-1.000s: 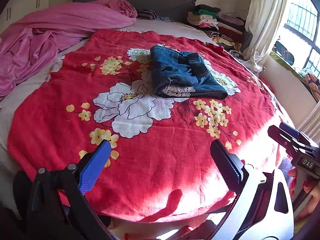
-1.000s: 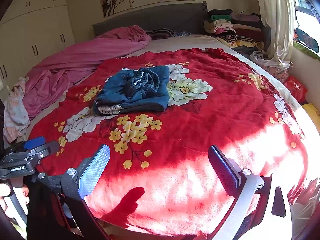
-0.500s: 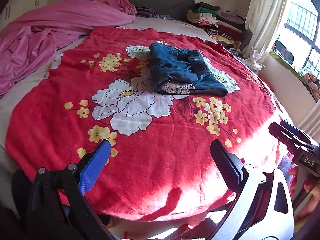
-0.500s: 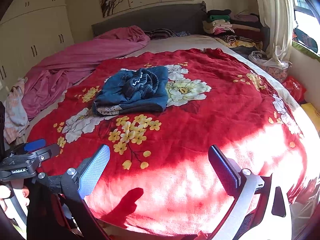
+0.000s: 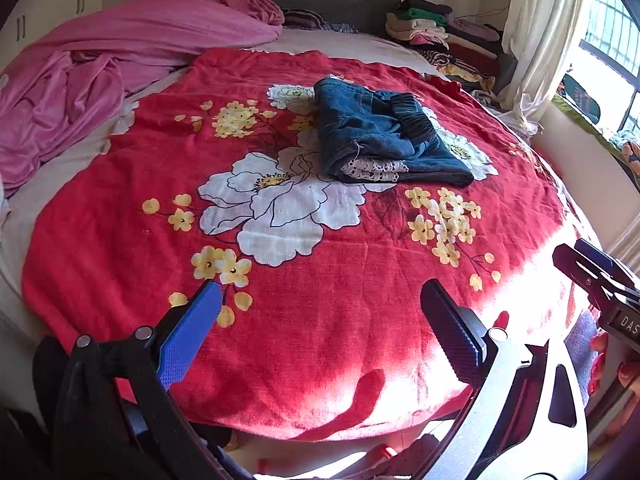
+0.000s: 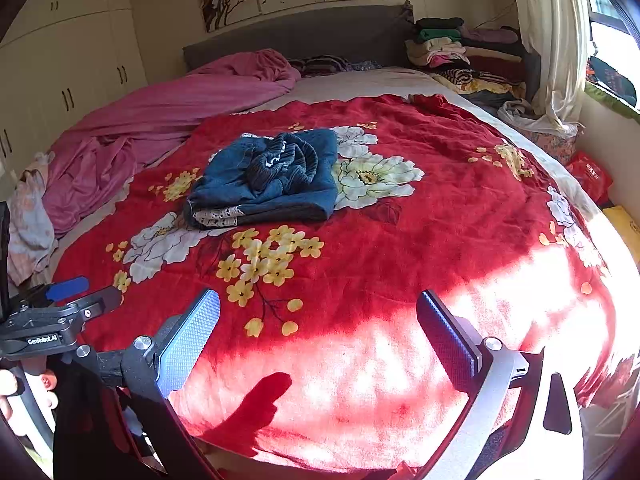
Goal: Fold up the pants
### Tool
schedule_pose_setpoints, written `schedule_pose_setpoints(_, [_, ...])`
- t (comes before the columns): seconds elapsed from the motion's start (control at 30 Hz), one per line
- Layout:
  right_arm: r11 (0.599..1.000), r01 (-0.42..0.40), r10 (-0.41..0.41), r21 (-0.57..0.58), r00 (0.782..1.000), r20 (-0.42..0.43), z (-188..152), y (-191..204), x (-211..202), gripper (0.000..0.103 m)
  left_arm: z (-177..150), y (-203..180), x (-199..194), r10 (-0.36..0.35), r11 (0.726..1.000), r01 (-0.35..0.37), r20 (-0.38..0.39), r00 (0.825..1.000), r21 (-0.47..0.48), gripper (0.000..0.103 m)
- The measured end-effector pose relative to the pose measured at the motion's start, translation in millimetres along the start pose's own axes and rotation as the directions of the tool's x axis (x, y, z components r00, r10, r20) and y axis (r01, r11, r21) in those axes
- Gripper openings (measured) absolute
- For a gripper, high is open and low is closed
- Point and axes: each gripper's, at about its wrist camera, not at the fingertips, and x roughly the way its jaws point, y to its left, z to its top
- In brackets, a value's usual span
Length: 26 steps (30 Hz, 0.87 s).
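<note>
Blue denim pants (image 5: 384, 136) with a white lace hem lie folded in a compact bundle on the red floral blanket (image 5: 304, 320), far from both grippers; they also show in the right wrist view (image 6: 272, 176). My left gripper (image 5: 320, 320) is open and empty, held over the near edge of the bed. My right gripper (image 6: 318, 328) is open and empty, also over the near edge. The right gripper shows at the right edge of the left wrist view (image 5: 600, 280); the left gripper shows at the left edge of the right wrist view (image 6: 60, 308).
A crumpled pink sheet (image 5: 100, 64) lies at the bed's left side. A stack of folded clothes (image 6: 460, 52) stands by the grey headboard (image 6: 304, 36). A curtain (image 6: 556, 40) and window are on the right. White wardrobes (image 6: 60, 72) line the left wall.
Both grippers stay open and empty. The left wrist view has shifted slightly, as the left gripper tilted or drew back a little; the pants have not moved.
</note>
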Motion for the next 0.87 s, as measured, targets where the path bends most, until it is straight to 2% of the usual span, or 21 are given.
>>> schedule_pose_setpoints(0.27, [1.000, 0.006, -0.006, 0.006, 1.000, -0.011, -1.6, -2.8, 6.6, 0.098, 0.4, 4.1, 7.7, 0.026, 1.000, -0.026, -0.043, 0.999, 0.003, 0.093])
schedule_pose_setpoints(0.37, [1.000, 0.017, -0.017, 0.012, 1.000, -0.018, 0.3, -10.3, 11.2, 0.098, 1.0, 11.8, 12.7, 0.000, 1.000, -0.001, -0.059, 0.998, -0.017, 0.093])
schedule_pose_setpoints(0.43, [0.999, 0.035, -0.034, 0.019, 0.999, -0.026, 3.8, -20.8, 15.4, 0.098, 5.6, 23.0, 13.1, -0.033, 0.998, 0.031, -0.045, 0.998, -0.046, 0.093])
schedule_pose_setpoints(0.53, [0.996, 0.071, -0.069, 0.062, 0.997, -0.033, 17.0, -55.2, 22.0, 0.098, 30.0, 54.6, 14.1, -0.024, 0.995, 0.024, 0.006, 1.000, -0.092, 0.093])
schedule_pose_setpoints(0.57, [0.992, 0.100, -0.097, 0.080, 0.995, -0.034, 23.8, -71.9, 25.3, 0.098, 43.2, 67.8, 21.0, -0.001, 0.996, 0.002, 0.005, 1.000, -0.092, 0.093])
schedule_pose_setpoints(0.6, [0.987, 0.135, -0.131, 0.091, 0.991, -0.039, 31.8, -90.4, 29.6, 0.098, 57.5, 81.9, 32.0, 0.054, 0.995, -0.055, -0.011, 0.998, -0.081, 0.093])
schedule_pose_setpoints(0.63, [0.979, 0.182, -0.178, 0.097, 0.983, -0.047, 40.8, -110.4, 34.9, 0.098, 72.3, 97.8, 45.5, 0.134, 0.988, -0.136, -0.030, 0.990, -0.071, 0.093])
schedule_pose_setpoints(0.7, [0.954, 0.272, -0.266, 0.125, 0.962, -0.064, 59.4, -155.5, 46.3, 0.098, 101.9, 133.4, 75.8, 0.234, 0.969, -0.239, -0.066, 0.970, -0.071, 0.093])
schedule_pose_setpoints(0.73, [0.943, 0.302, -0.293, 0.143, 0.953, -0.081, 69.3, -179.8, 54.6, 0.098, 115.6, 152.7, 89.2, 0.266, 0.956, -0.274, -0.087, 0.960, -0.100, 0.093])
schedule_pose_setpoints(0.83, [0.889, 0.420, -0.397, 0.181, 0.905, -0.151, 93.9, -251.6, 89.2, 0.098, 148.9, 200.6, 130.7, 0.289, 0.937, -0.308, -0.127, 0.949, -0.164, 0.093])
schedule_pose_setpoints(0.87, [0.870, 0.453, -0.425, 0.195, 0.889, -0.171, 100.3, -273.4, 102.6, 0.098, 154.1, 211.8, 146.2, 0.330, 0.924, -0.349, -0.135, 0.934, -0.157, 0.093])
